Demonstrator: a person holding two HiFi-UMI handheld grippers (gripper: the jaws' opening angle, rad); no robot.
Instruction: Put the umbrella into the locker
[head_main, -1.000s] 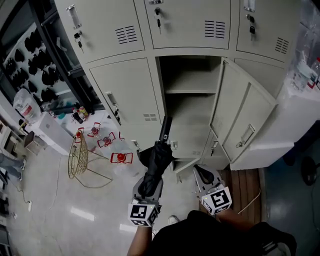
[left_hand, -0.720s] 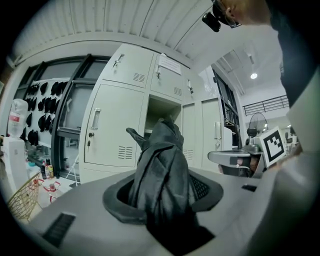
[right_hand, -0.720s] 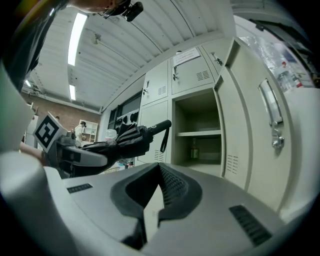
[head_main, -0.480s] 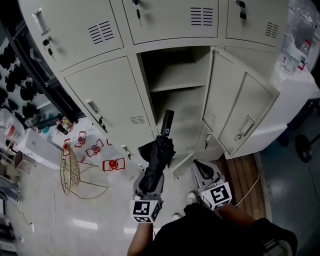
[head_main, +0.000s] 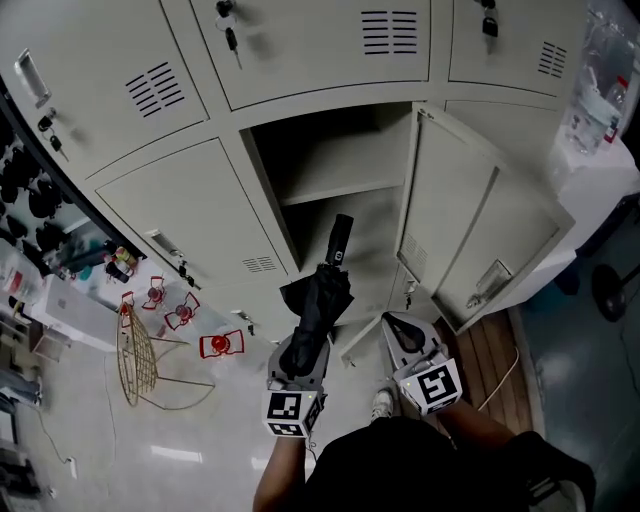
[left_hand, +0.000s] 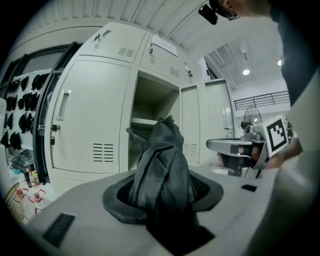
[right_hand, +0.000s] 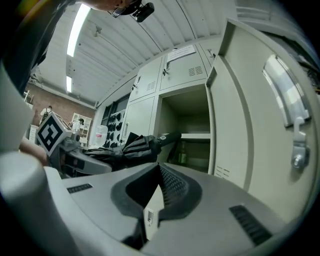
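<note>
The bank of grey lockers (head_main: 200, 200) fills the head view; one locker (head_main: 320, 165) in it stands open, with a shelf (head_main: 335, 188) across it and its door (head_main: 470, 230) swung out to the right; everything below is placed from this open locker.

The umbrella (head_main: 318, 310), black and folded with its cloth loosely bunched, is just in front of the locker and held off the floor; its long axis runs from the person straight toward the opening, handle (head_main: 340, 240) leading, cloth end trailing; the handle lies over the compartment below the shelf, though whether it has crossed the threshold cannot be told.

The left hand-held gripper (head_main: 300, 362) is clamped on the cloth end of the umbrella, on the near side from the locker; the right hand-held gripper (head_main: 403, 335) hangs beside it, under the door, its jaws together with nothing between them.

The left gripper view shows only bunched cloth (left_hand: 162, 165) between the jaws, which hides the handle; the right gripper view sees the umbrella (right_hand: 135, 147) side-on, nearly level, its handle (right_hand: 167, 139) at the opening's left edge; it alone shows a small upright thing, perhaps a bottle (right_hand: 183, 152), in the compartment below the shelf.

Only the head view shows the floor left of the locker, with a wire basket (head_main: 135, 355) and small red-and-white things (head_main: 220, 345).
</note>
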